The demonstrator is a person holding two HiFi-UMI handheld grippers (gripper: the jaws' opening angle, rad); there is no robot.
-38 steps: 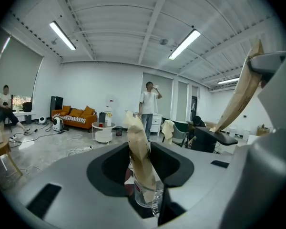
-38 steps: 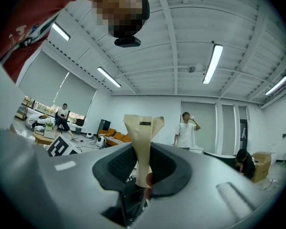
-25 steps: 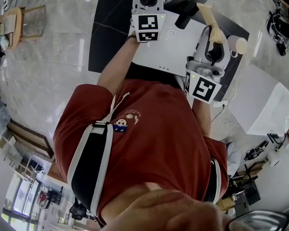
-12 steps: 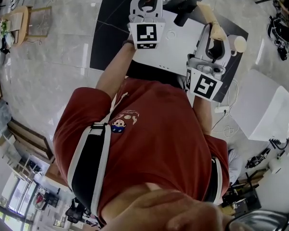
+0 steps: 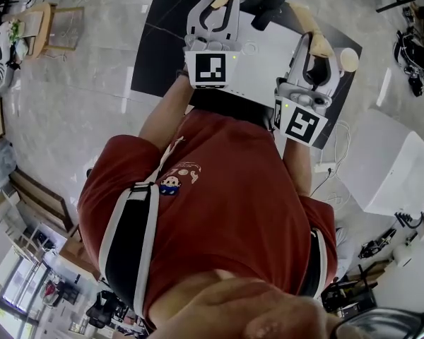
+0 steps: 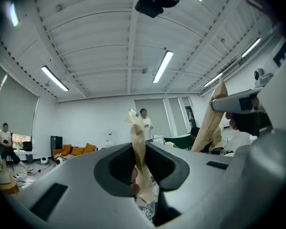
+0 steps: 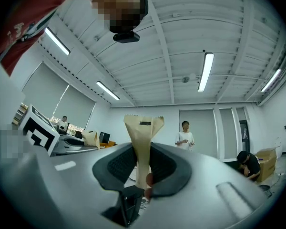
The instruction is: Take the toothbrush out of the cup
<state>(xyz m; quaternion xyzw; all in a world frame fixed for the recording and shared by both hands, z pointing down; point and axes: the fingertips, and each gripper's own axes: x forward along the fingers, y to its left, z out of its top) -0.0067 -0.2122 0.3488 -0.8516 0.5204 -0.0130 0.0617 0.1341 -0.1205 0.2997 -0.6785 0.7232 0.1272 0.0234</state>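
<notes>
Two grippers, both clenched pad to pad. The left gripper (image 6: 135, 123) shows its tan pads (image 6: 139, 147) pressed into one strip, and the right gripper (image 7: 143, 128) looks the same. No toothbrush between either pair that I can see. A small clear crinkled bit (image 6: 147, 213) sits low at the root of the left jaws; can't tell what it is.

Risk, my read: both gripper views show only ceiling (image 6: 109, 46) and far wall (image 6: 95, 123), not the table, so I'd be reaching for the cup blind. Arriving with the jaws shut would shove the brush or tip the cup instead of taking it. Open before the reach.

Pose: both are held out in front of my chest over the white table (image 5: 268, 55), roughly level, the right a touch nose-up. The left is further out, its marker cube (image 5: 213, 68) facing back at me.

Toothbrush: can't find it in any view. The round pale thing (image 5: 348, 59) at the table's far right corner may be the cup, not sure. A black object (image 5: 271, 4) lies at the far edge, between the two tips.
</notes>
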